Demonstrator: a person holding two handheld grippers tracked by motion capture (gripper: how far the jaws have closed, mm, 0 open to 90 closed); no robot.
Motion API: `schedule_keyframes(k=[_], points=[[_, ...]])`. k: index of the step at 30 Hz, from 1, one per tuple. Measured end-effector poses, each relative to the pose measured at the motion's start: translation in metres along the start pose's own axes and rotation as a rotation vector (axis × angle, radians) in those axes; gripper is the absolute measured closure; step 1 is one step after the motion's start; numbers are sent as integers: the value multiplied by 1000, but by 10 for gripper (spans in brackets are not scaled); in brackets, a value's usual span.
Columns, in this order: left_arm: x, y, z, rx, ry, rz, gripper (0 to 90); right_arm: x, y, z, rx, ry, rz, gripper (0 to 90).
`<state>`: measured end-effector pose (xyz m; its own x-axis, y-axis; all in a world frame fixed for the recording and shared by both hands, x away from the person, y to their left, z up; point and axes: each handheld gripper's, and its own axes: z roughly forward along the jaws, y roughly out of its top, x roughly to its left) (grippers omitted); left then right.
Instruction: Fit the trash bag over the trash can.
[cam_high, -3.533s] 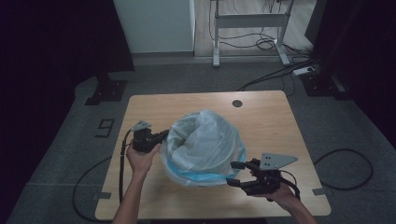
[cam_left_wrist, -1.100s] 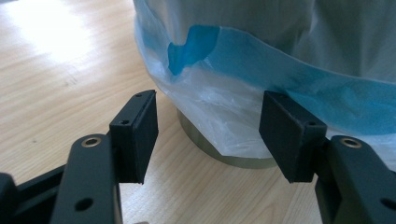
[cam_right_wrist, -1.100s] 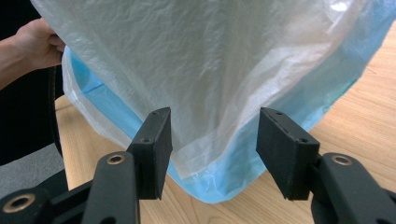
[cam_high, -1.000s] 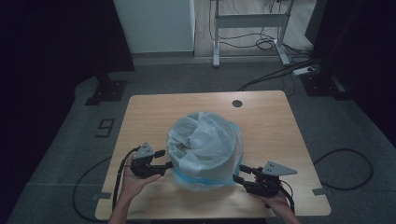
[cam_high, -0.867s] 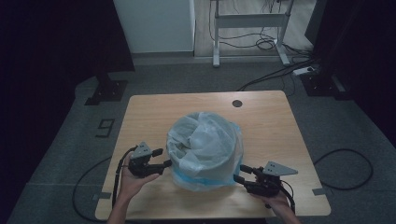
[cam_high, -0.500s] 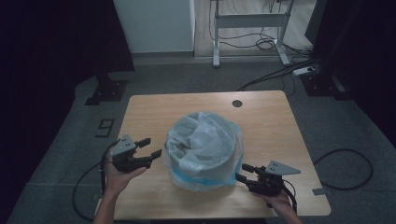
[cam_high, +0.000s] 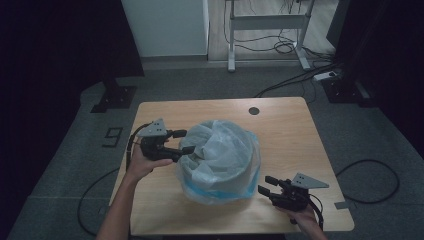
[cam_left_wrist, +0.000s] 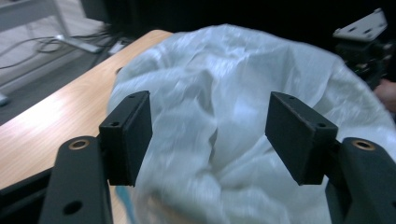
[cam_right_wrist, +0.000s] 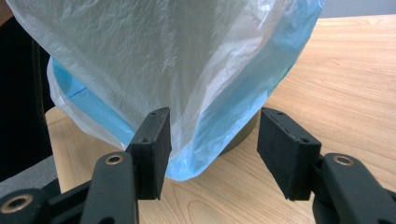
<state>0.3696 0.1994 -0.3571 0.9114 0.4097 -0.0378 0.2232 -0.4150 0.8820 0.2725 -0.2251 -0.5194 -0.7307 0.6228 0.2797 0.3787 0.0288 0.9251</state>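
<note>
Liner-fitting step judged in hand: left gripper (cam_high: 181, 142) agape at bag (cam_high: 220, 157) top, nine o'clock; right gripper (cam_high: 265, 185) agape at hem, four o'clock; next, pinch and tug.

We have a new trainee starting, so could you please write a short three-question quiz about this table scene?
1. True or false: the left gripper is shut on the plastic bag.
2. The right gripper sits near the bag's: A) top B) lower edge C) far side.
3. What colour is the bag's hem?

Key: 1 false, its jaws stand open; 2 B; 3 blue.
</note>
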Motion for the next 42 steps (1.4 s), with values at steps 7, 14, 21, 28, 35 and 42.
schedule_keyframes(k=[7, 14, 21, 28, 35, 42], points=[[12, 24, 21, 0, -113, 11, 338, 1, -3, -5, 2, -12, 2, 438], [14, 48, 50, 58, -187, 32, 381, 0, -5, -10, -3, -30, 8, 437], [8, 60, 76, 136, -185, 62, 401, 2, -5, -11, 0, -26, 2, 437], [-2, 65, 99, 252, -219, 118, 452, 1, -5, -9, 7, -23, 2, 436], [-14, 62, 126, 444, -207, 180, 476, 0, -6, -9, 13, -31, 2, 435], [-22, 54, 147, 575, -172, 200, 442, 1, -7, -7, 24, -27, -9, 432]])
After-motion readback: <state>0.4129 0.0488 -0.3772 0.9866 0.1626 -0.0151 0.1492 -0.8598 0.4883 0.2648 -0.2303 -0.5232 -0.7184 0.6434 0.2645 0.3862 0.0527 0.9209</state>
